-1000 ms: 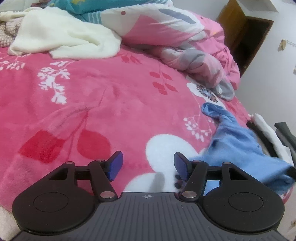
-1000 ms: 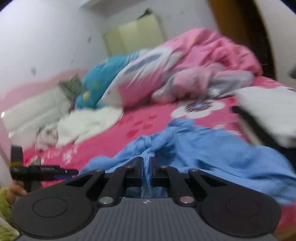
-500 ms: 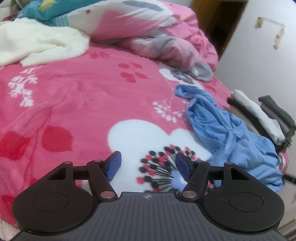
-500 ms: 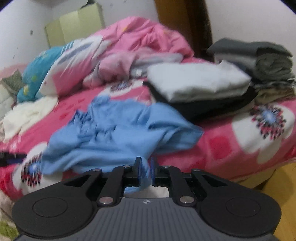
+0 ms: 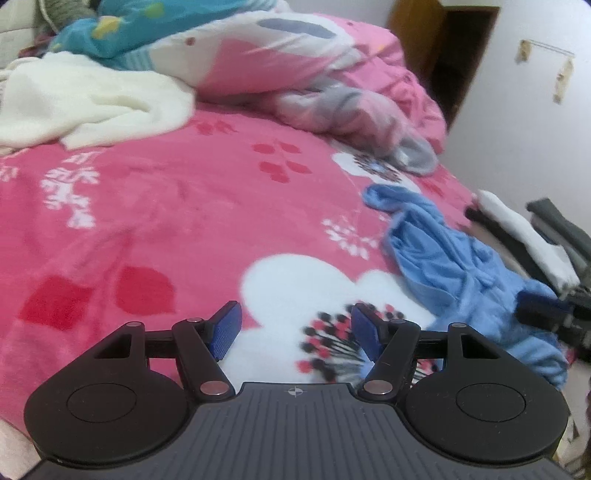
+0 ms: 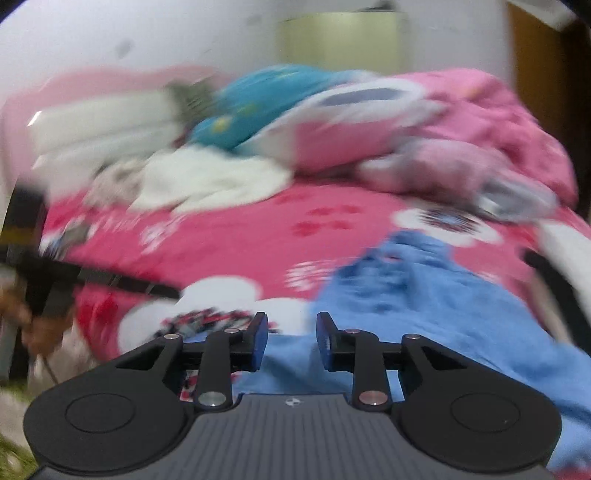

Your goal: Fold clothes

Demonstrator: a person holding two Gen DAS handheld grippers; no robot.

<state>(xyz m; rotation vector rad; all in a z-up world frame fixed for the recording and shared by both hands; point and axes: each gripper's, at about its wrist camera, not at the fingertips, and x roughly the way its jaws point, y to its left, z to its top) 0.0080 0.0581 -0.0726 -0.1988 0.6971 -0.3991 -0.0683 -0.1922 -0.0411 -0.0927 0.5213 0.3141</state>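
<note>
A crumpled light-blue garment lies on the pink floral bedspread, to the right in the left wrist view. My left gripper is open and empty, low over a white flower print to the left of the garment. In the blurred right wrist view my right gripper is open with the blue garment lying under and beyond it; nothing is held between its fingers. The right gripper shows at the garment's right edge in the left wrist view. The left gripper shows at the left of the right wrist view.
A stack of folded clothes sits at the bed's right edge. A white fleece garment and a rumpled pink duvet with a teal pillow lie at the far side. A wooden door frame stands behind.
My right gripper has opened and let go of the blue garment, and its view has swung back left over the bed. My left gripper stays open and has shifted slightly.
</note>
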